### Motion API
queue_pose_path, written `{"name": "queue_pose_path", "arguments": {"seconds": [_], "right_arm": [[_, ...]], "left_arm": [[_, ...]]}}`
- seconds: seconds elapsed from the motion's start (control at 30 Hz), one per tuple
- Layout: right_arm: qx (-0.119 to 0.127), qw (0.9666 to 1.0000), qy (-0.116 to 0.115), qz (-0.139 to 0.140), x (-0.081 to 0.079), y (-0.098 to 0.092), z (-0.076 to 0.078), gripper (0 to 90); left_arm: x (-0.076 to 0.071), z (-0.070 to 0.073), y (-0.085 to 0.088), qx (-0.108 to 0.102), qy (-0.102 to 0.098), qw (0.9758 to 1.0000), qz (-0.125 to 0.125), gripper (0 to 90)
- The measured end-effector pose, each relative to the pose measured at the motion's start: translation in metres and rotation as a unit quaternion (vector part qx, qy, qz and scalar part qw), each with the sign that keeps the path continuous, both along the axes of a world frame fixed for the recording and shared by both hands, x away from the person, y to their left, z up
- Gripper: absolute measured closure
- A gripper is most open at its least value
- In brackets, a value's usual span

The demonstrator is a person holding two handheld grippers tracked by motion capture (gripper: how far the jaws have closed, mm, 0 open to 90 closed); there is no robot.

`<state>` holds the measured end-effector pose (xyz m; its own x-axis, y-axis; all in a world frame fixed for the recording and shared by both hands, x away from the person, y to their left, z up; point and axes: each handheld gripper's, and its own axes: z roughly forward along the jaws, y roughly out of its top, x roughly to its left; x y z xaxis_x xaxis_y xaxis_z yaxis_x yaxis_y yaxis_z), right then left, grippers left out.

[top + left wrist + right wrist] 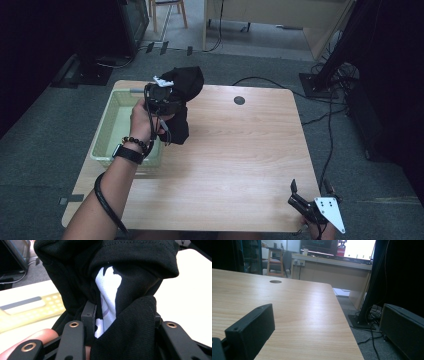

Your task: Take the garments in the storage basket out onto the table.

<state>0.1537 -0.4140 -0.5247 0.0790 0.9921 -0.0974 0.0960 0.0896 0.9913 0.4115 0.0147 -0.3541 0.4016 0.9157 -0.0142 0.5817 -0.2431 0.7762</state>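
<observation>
My left gripper (169,95) is held up over the table's back left, shut on a bunched black garment (186,82). The cloth bulges above the jaws and hangs down to the table beside the basket. In the left gripper view the black garment (140,277) shows a white print in its folds, pinched between both jaws of the left gripper (122,316). My right gripper (310,187) rests at the table's front right corner, open. In the right gripper view the jaws of the right gripper (327,315) stand wide apart with nothing between them.
A pale green plastic basket (111,107) stands along the left side of the wooden table (240,150); its rim (30,312) lies just left of the hanging cloth. A round cable hole (239,100) sits near the back edge. Cables and dark stands crowd the floor at right.
</observation>
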Motion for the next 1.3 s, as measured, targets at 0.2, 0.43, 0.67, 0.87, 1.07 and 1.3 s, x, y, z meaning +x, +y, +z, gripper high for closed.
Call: {"name": "queue_pose_path", "arguments": {"seconds": [0.2, 0.43, 0.67, 0.87, 1.07, 1.3], "right_arm": [[0.0, 1.0, 0.0, 0.0, 0.0, 0.0, 0.0, 0.0], [0.0, 1.0, 0.0, 0.001, 0.0, 0.0, 0.0, 0.0], [0.001, 1.0, 0.001, 0.002, 0.0, 0.0, 0.0, 0.0], [0.002, 1.0, 0.001, 0.002, 0.0, 0.0, 0.0, 0.0], [0.002, 1.0, 0.001, 0.003, 0.0, -0.001, 0.0, 0.0], [0.003, 1.0, 0.002, 0.004, 0.0, -0.001, 0.0, 0.0]], "left_arm": [[0.0, -0.007, -0.013, -0.002, 0.004, 1.0, -0.006, 57.4], [0.001, -0.016, -0.024, 0.004, 0.011, 0.9998, -0.014, 57.3], [0.002, -0.026, -0.034, 0.007, 0.017, 0.9997, -0.019, 57.3], [0.0, -0.035, -0.045, 0.017, 0.019, 0.9994, -0.024, 57.2], [0.001, -0.045, -0.055, 0.02, 0.026, 0.999, -0.029, 57.2], [0.0, -0.057, -0.067, 0.022, 0.038, 0.9984, -0.036, 57.1]]}}
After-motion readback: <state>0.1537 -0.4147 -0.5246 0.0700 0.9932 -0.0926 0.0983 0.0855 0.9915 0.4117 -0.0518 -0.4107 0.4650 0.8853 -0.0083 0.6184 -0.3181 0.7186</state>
